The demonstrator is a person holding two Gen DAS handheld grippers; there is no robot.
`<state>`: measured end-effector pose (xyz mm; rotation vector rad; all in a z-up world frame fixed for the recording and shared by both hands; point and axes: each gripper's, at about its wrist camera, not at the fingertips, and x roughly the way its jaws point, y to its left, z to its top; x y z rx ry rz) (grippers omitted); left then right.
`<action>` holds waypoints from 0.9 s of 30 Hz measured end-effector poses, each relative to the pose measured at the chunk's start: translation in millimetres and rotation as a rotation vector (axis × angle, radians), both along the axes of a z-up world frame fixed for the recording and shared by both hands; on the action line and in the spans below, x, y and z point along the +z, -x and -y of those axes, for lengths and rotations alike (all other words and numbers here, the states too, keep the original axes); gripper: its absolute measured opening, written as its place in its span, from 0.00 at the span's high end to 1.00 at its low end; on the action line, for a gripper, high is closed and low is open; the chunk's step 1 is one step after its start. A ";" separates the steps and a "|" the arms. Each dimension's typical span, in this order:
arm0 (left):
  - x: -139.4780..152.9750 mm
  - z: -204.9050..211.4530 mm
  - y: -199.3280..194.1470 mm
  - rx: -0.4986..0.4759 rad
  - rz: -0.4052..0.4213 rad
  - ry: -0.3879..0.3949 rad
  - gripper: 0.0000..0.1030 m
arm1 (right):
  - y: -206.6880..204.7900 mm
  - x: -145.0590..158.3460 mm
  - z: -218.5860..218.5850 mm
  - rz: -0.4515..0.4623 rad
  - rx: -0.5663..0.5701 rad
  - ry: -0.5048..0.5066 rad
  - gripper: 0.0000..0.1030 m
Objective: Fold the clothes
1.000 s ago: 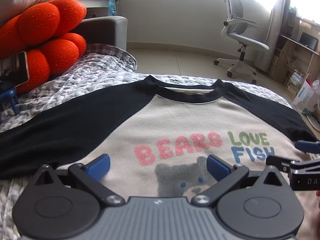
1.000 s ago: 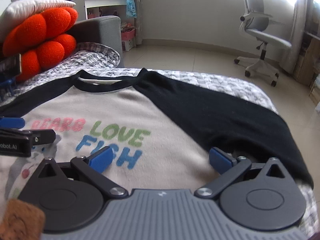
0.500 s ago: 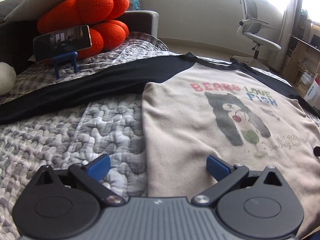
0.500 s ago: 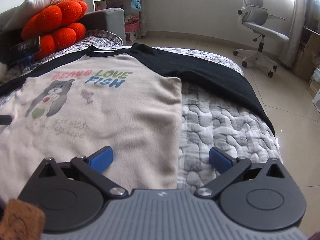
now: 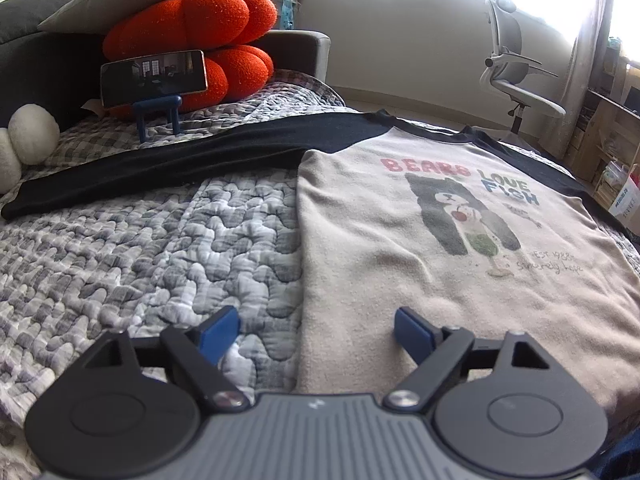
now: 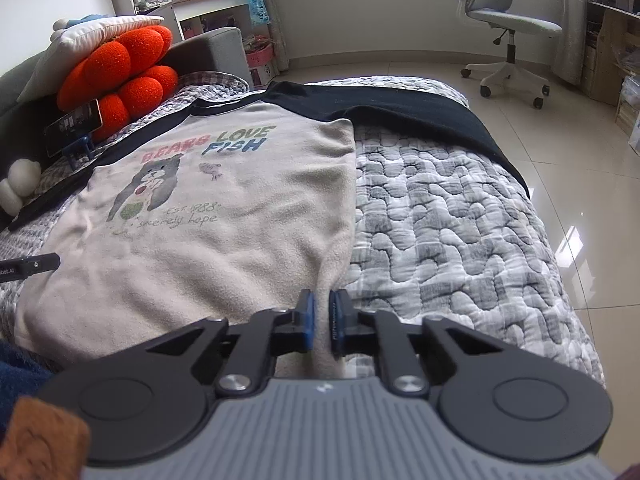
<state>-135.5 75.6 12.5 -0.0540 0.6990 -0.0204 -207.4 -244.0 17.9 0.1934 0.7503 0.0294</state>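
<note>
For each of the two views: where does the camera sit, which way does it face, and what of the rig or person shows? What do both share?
Left wrist: on the left gripper, over the shirt's lower left corner, facing the collar and phone; open fingers show.
Right wrist: on the right gripper, at the lower right corner, facing the collar; fingers shut on the hem, left gripper's tip at the left edge.
Shared: shirt, quilt, orange cushion, phone, chair.

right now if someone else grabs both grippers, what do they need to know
Left gripper: jaws open, holding nothing, over the shirt's left bottom corner.
Right gripper: jaws shut on the shirt's right bottom corner.
The shirt lies face up and flat on the bed, both black sleeves spread out.
Done: right corner gripped. No fold made yet.
Left: grip the left corner, then do all the folding.
</note>
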 end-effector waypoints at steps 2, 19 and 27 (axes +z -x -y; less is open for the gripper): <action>3.2 -2.3 0.8 0.019 0.004 -0.009 0.54 | 1.4 2.4 -0.6 -0.009 0.002 -0.003 0.89; 20.1 -3.6 -6.3 0.026 -0.009 -0.014 0.86 | -4.5 12.2 27.6 0.003 -0.017 -0.004 0.72; 18.4 21.8 -49.4 -0.018 0.002 0.000 0.67 | -64.1 18.0 13.4 0.087 0.096 -0.043 0.70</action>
